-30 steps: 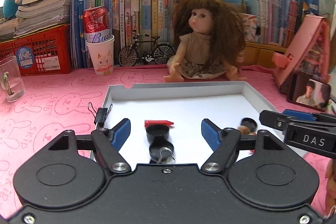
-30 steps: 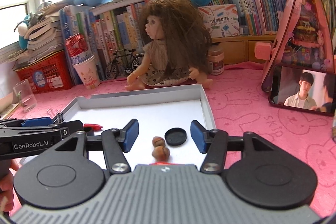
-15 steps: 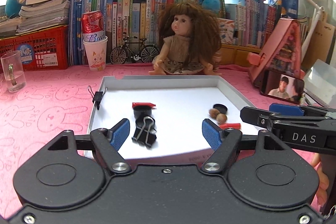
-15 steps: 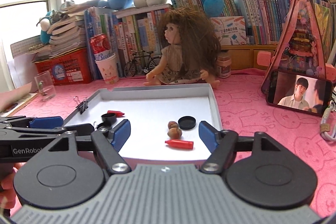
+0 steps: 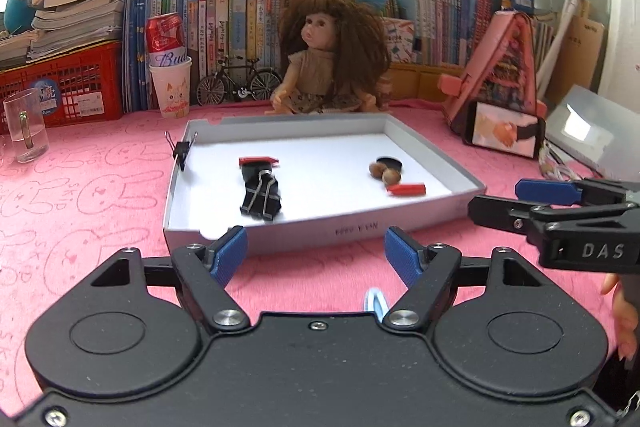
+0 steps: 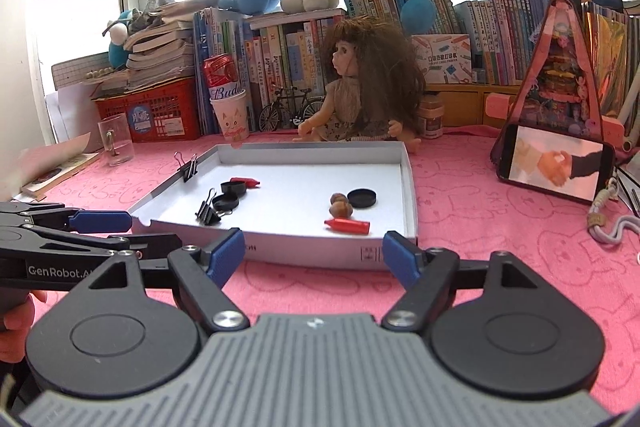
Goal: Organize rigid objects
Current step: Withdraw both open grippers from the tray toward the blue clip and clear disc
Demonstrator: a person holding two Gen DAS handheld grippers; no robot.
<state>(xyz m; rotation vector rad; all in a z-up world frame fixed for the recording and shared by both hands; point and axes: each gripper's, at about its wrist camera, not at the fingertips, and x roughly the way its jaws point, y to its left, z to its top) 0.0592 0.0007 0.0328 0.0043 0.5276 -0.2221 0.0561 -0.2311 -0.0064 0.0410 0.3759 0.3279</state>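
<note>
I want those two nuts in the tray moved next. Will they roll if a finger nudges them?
Probably. The nuts look round and smooth on the tray's flat white floor, so a nudge may send them rolling. The black cap beside them could stop them. They look hard, probably slippery between pads.

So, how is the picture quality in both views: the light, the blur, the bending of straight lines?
Left wrist view: the windows behind the plush toys are blown out white, the shallow white cardboard tray is sharp, and the bookshelf curves from the fisheye. Right wrist view: the same window glare, the pink bunny-print table cover is evenly lit, and the small phone screen looks soft.
</note>
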